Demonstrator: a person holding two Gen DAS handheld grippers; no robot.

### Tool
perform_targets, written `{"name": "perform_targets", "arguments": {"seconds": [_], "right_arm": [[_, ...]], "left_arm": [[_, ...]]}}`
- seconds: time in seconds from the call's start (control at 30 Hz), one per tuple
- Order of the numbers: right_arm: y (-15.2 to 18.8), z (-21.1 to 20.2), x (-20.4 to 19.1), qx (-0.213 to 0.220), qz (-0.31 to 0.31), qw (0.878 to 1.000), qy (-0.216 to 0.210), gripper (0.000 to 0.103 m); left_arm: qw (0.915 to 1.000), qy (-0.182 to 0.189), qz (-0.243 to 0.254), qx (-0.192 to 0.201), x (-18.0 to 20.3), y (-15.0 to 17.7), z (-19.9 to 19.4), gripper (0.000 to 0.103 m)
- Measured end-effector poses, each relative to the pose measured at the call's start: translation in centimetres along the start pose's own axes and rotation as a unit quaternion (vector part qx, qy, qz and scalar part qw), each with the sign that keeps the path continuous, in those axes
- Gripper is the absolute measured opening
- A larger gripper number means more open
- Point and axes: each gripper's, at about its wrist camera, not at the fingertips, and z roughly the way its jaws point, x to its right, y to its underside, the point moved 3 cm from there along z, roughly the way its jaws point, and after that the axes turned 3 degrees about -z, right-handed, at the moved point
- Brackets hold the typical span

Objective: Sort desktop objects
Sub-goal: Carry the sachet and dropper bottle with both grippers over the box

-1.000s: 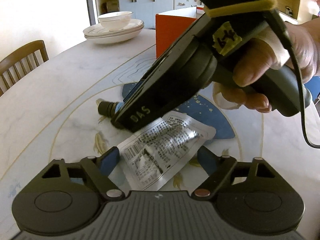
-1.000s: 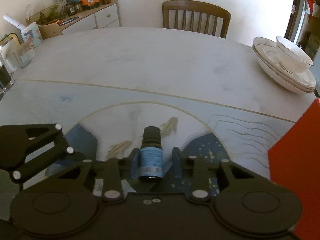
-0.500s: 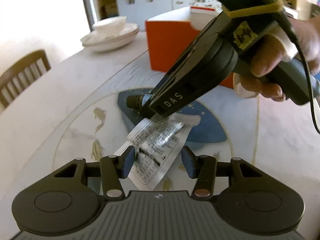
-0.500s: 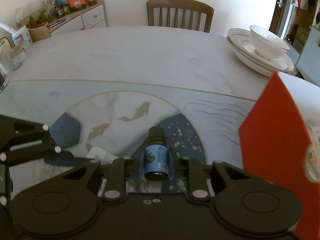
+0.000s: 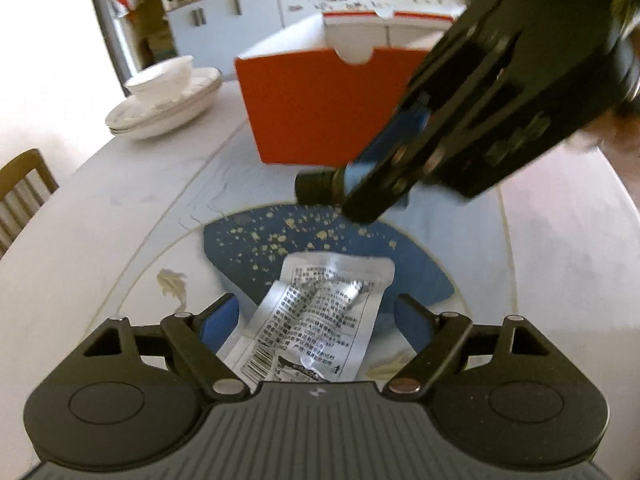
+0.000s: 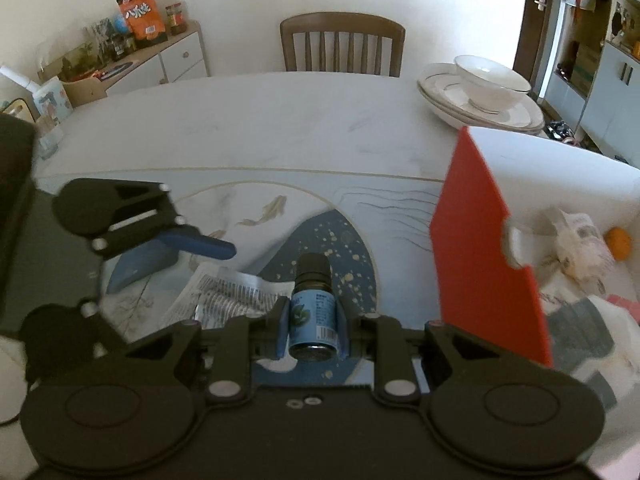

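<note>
My right gripper [image 6: 311, 328] is shut on a small dark bottle with a blue label [image 6: 312, 312] and holds it above the table, just left of the open orange box [image 6: 480, 248]. In the left wrist view the bottle [image 5: 320, 188] hangs in front of the orange box [image 5: 320, 108]. A silver foil sachet [image 5: 316, 320] lies flat on the table between the open blue fingers of my left gripper [image 5: 318, 316]. The sachet also shows in the right wrist view [image 6: 228, 292], with the left gripper [image 6: 172, 256] over it.
The orange box holds packets and a small orange ball [image 6: 618, 243]. Stacked white plates with a bowl [image 5: 168, 104] stand at the far table edge. A wooden chair [image 6: 342, 46] stands behind the table. A cabinet with snacks [image 6: 140, 40] stands by the wall.
My right gripper has lifted the bottle off the table and carried it toward the orange box. My left gripper has opened wider and moved closer over the sachet.
</note>
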Motion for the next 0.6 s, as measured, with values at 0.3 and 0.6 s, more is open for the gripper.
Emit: {"name": "perform_targets", "arguments": {"seconds": [0.3,0.6], "right_arm": [[1.0,-1.3,0.3,0.007,0.025,1.0,0.001,0.023],[2.0,-2.5,0.4,0.011,0.032,0.999,0.002,0.023]], "left_arm": [[0.9978,0.035,-0.05,-0.024,-1.0,0.0,0.6,0.075],[0.9933,-0.012,-0.106,-0.045,0.3,-0.1,-0.2,0.069]]}}
